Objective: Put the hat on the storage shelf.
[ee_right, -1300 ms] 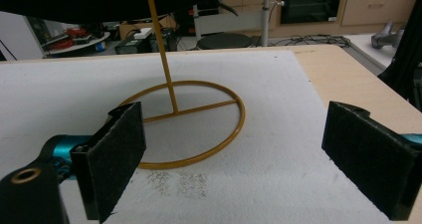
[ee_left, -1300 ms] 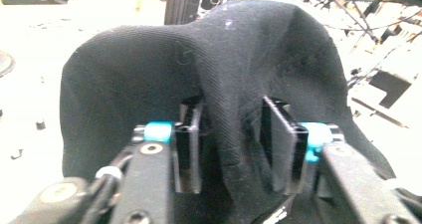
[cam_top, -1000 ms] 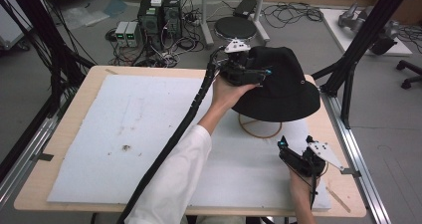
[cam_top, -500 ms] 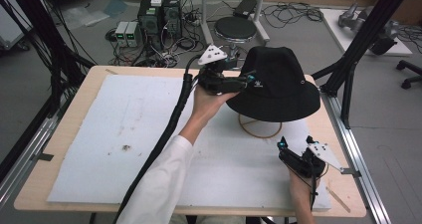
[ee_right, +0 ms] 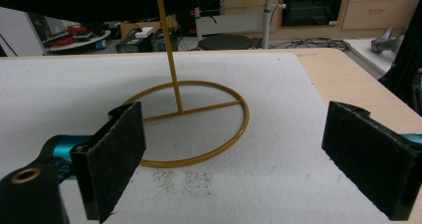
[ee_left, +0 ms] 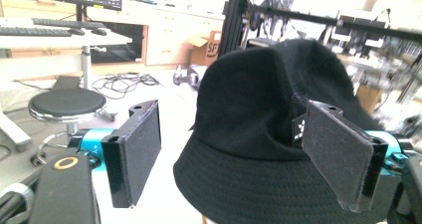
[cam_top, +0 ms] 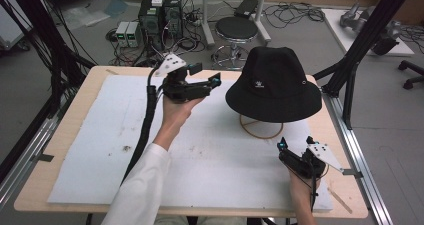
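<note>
The black fabric bucket hat [cam_top: 273, 85] sits on top of a thin yellow wire stand [ee_right: 189, 119], and that is why it rides clear of the table: the upright rod lifts the crown, the round hoop base keeps it steady on the white padded mat [cam_top: 100, 150].

The left gripper [cam_top: 212, 80] hovers just to the hat's side, level with the crown, jaws spread wide and holding nothing. In the left gripper view the hat fills the gap ahead, its brim just beyond the right-hand jaw; the judgement here is that the person holds it at that height for free access to the crown.

The right gripper [cam_top: 294, 146] rests low near the person's edge of the mat, jaws also wide apart and empty. Straight ahead of it, between the jaws in its own view, lies the hoop base, with the hat's dark underside overhead.

The hat looks soft, with a stitched, drooping brim and a small white logo. The wire is slim, smooth and rigid. The jaw pads [ee_left: 139, 157] are flat, black and felt-like.
</note>
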The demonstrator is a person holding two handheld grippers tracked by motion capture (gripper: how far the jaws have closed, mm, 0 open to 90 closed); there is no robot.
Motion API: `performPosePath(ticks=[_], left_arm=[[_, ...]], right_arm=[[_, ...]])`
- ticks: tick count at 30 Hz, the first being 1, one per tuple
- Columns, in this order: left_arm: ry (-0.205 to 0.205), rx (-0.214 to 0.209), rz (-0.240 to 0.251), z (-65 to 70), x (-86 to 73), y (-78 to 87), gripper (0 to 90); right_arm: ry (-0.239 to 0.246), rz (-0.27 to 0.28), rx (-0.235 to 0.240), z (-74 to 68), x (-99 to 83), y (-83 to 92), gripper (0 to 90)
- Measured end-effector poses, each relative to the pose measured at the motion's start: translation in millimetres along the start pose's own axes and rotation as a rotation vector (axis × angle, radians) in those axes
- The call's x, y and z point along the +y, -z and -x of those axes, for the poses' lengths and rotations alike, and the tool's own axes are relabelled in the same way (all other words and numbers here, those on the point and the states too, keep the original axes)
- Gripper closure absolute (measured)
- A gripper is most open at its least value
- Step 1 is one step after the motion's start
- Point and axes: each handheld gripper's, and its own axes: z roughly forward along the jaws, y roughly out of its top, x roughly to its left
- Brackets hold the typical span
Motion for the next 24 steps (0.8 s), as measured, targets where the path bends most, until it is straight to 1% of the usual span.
performPosePath(ticks=[1,2,3,4,5,6,7,8,9,10,11,12,13,14,15,16,17,18,19,20,21,22,23,24], left_arm=[[0.000,0.000,0.000,0.0,0.0,0.0,23.6],[0.003,0.013,0.012,-5.8,-0.3,12.0,23.7],[0.003,0.013,0.012,-5.8,-0.3,12.0,23.6],[-0.004,0.028,0.016,-10.9,-0.9,22.8,23.6],[-0.004,0.028,0.016,-10.9,-0.9,22.8,23.6],[0.002,0.052,0.022,-17.9,-2.5,36.9,23.4],[0.002,0.052,0.022,-17.9,-2.5,36.9,23.3],[0.011,0.071,0.029,-23.9,-4.3,50.3,23.3],[0.011,0.071,0.029,-23.9,-4.3,50.3,23.2],[0.009,0.099,0.032,-30.0,-6.5,64.4,23.2],[0.009,0.099,0.032,-30.0,-6.5,64.4,23.2],[0.017,0.121,0.038,-36.9,-9.5,78.5,23.2],[0.017,0.121,0.038,-36.9,-9.5,78.5,23.1],[0.034,0.142,0.055,-44.2,-13.7,92.0,23.0],[0.034,0.142,0.055,-44.2,-13.7,92.0,23.0],[0.056,0.167,0.077,-51.5,-18.6,104.8,23.0],[0.056,0.167,0.077,-51.5,-18.6,104.8,23.0],[0.077,0.194,0.085,-59.2,-22.9,117.3,23.0],[0.077,0.194,0.085,-59.2,-22.9,117.3,23.0],[0.099,0.219,0.096,-67.0,-26.4,128.7,23.0],[0.099,0.219,0.096,-67.0,-26.4,128.7,23.0],[0.111,0.250,0.105,-74.0,-29.5,141.2,23.0],[0.111,0.250,0.105,-74.0,-29.5,141.2,23.0],[0.118,0.271,0.113,-77.9,-31.9,150.3,23.0]], right_arm=[[0.000,0.000,0.000,0.0,0.0,0.0,9.3],[-0.011,0.001,-0.001,-0.4,0.1,-0.2,9.3],[-0.009,0.003,-0.001,0.0,-0.1,-0.7,9.3],[-0.011,0.002,0.001,0.0,0.1,-0.9,9.3],[-0.013,0.001,0.001,0.0,0.1,-1.0,9.3],[-0.019,-0.001,0.001,-0.2,0.0,-1.2,9.3],[-0.021,-0.002,0.001,0.0,0.0,-1.5,9.3],[-0.026,-0.003,0.002,-0.3,0.0,-1.9,9.3],[-0.026,-0.003,0.002,-0.3,0.0,-1.9,9.3],[-0.026,-0.006,0.002,-1.3,0.1,-2.8,9.3],[-0.026,-0.006,0.002,-1.3,0.1,-2.8,9.3],[-0.021,-0.001,0.004,-2.3,0.0,-3.6,9.3],[-0.021,-0.001,0.004,-2.3,0.0,-3.6,9.3],[-0.016,-0.001,0.006,-3.6,0.2,-4.0,9.3],[-0.010,0.001,0.005,-3.9,0.2,-4.1,9.3],[-0.016,-0.002,0.008,-5.0,0.3,-3.8,9.3],[-0.010,-0.001,0.008,-5.2,0.3,-3.8,9.3],[-0.007,0.000,0.007,-5.4,0.3,-4.1,9.3],[-0.007,0.000,0.007,-5.4,0.3,-4.1,9.3],[-0.010,-0.005,0.006,-6.1,0.2,-4.4,9.3],[-0.011,-0.006,0.005,-6.2,0.2,-4.4,9.3],[-0.010,-0.005,0.003,-5.9,0.2,-4.5,9.3],[-0.009,-0.004,0.003,-5.8,0.2,-4.5,9.3],[-0.009,-0.005,0.002,-5.7,0.1,-4.4,9.3]])
